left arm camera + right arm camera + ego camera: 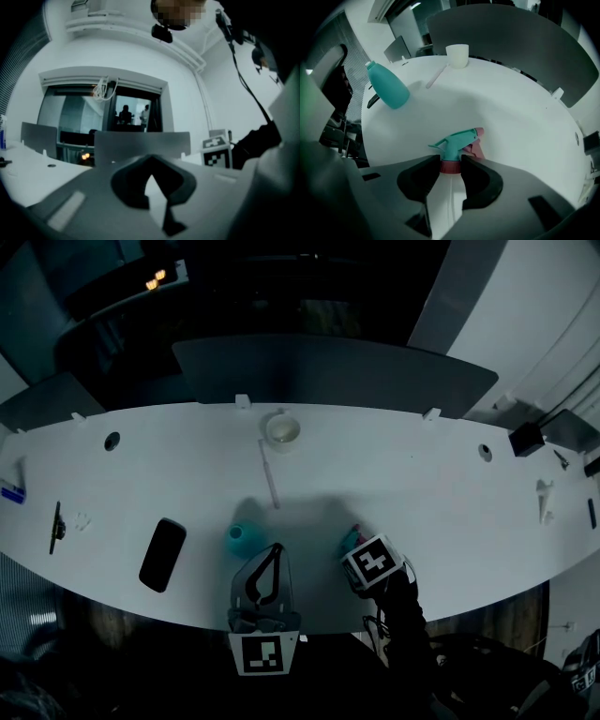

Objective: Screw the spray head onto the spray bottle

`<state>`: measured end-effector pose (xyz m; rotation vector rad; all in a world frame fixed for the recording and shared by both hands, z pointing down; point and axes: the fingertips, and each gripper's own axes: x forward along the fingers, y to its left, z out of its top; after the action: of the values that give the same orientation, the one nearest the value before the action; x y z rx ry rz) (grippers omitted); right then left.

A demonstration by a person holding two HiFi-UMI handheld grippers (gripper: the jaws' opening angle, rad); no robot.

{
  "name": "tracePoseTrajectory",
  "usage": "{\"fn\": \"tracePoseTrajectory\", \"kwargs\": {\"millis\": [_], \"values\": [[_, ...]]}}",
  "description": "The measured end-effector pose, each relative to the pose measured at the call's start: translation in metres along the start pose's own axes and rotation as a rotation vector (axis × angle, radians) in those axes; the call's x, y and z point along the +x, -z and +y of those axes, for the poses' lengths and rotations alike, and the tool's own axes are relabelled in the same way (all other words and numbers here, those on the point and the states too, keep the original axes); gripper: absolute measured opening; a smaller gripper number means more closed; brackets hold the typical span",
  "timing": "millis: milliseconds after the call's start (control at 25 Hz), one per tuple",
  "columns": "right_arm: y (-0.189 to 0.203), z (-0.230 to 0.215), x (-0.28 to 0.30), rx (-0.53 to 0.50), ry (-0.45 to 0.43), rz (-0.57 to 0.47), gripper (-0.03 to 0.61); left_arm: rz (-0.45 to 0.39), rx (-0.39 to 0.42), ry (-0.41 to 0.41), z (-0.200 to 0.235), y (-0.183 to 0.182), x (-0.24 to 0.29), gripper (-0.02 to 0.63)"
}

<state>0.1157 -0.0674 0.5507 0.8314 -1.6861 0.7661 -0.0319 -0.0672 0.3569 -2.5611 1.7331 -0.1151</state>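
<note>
On the white surface [422, 484] stands the bottle [389, 89]. The right gripper [450, 163] clamps the spray head [457, 143] by its collar, and the left gripper [151, 161] is clenched empty. Best feed the tube straight in before twisting.

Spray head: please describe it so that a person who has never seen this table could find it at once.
On the long white table, look at the near edge, right of the teal bottle. There the right hand-held gripper holds the spray head by its collar. It is the only teal piece with a trigger, a red collar and a pink nozzle.
</note>
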Motion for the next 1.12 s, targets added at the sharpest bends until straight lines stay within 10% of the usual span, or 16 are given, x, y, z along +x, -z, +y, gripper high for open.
{"fn": "tracePoseTrajectory", "kwargs": {"millis": [200, 400, 760, 1120], "values": [[-0.011, 0.008, -0.008, -0.013, -0.109, -0.097, 0.142, -0.002, 0.027, 0.005, -0.001, -0.004, -0.003, 0.003], [-0.053, 0.018, -0.072, 0.159, -0.311, -0.571, 0.138, -0.007, -0.034, -0.025, 0.003, -0.002, -0.007, 0.003], [-0.098, 0.063, -0.214, 0.083, -0.693, -1.321, 0.138, -0.01, -0.097, -0.059, 0.011, -0.009, -0.01, 0.003], [-0.077, 0.126, -0.222, -0.185, -1.031, -1.227, 0.138, -0.029, -0.194, 0.055, 0.008, -0.027, 0.002, 0.003]]}}
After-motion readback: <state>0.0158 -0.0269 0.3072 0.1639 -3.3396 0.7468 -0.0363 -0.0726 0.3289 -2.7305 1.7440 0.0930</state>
